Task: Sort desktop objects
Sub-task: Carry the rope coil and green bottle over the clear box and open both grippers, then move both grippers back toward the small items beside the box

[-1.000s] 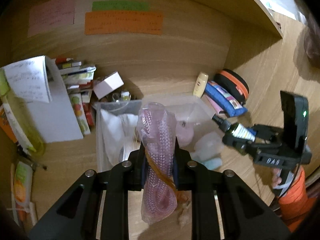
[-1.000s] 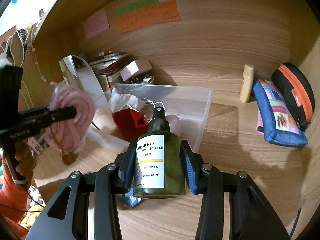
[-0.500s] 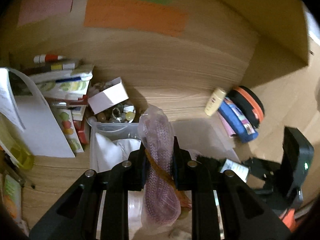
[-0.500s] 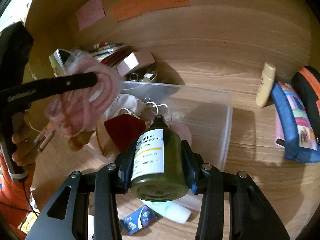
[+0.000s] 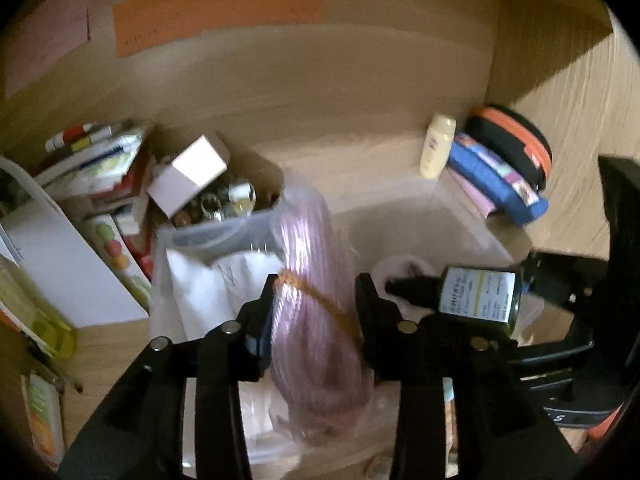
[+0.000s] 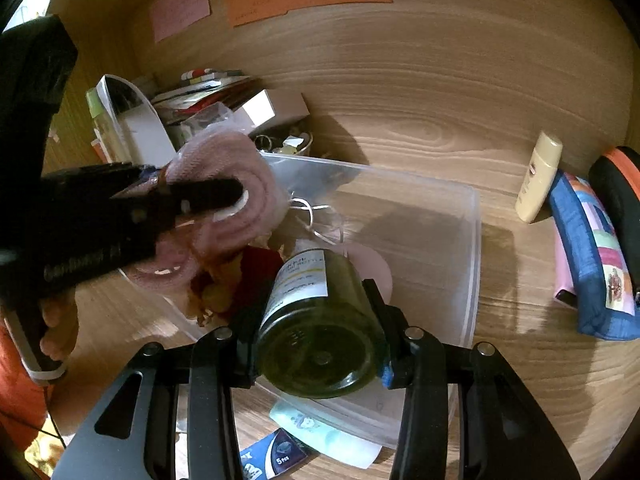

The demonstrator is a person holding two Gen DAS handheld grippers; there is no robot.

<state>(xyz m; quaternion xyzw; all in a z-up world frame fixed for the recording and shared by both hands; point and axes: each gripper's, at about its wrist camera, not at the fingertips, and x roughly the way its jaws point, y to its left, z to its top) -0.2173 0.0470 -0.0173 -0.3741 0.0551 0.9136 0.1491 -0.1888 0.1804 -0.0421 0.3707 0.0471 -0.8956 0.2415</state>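
Now we count one clear bin [image 6: 472,240] on the surface [image 6: 500,120]. Left tool [image 5: 316,300], jaws opening, has one pink rope bundle [image 5: 316,320] between them; right tool [image 6: 316,312] grips one green bottle [image 6: 320,320], both above it.

**Hidden, cropped and blurred regions**

Left wrist view: motion blur softened the whole frame; the label on the green bottle [image 5: 478,298] at 3 o'clock was unreadable. The pink rope bundle [image 5: 316,320] hid the clear bin's [image 5: 208,236] floor behind it, and its lower end was smeared. The paper notes [image 5: 216,8] at 12 o'clock were cut by the frame edge, their writing illegible.

Right wrist view: the bottle's neck was hidden behind its own body. The left gripper [image 6: 236,196] covered part of the bundle. A blue packet [image 6: 276,456] at 6 o'clock was partly hidden by the gripper frame. The black-and-orange pouch [image 6: 618,184] at 3 o'clock was cropped.
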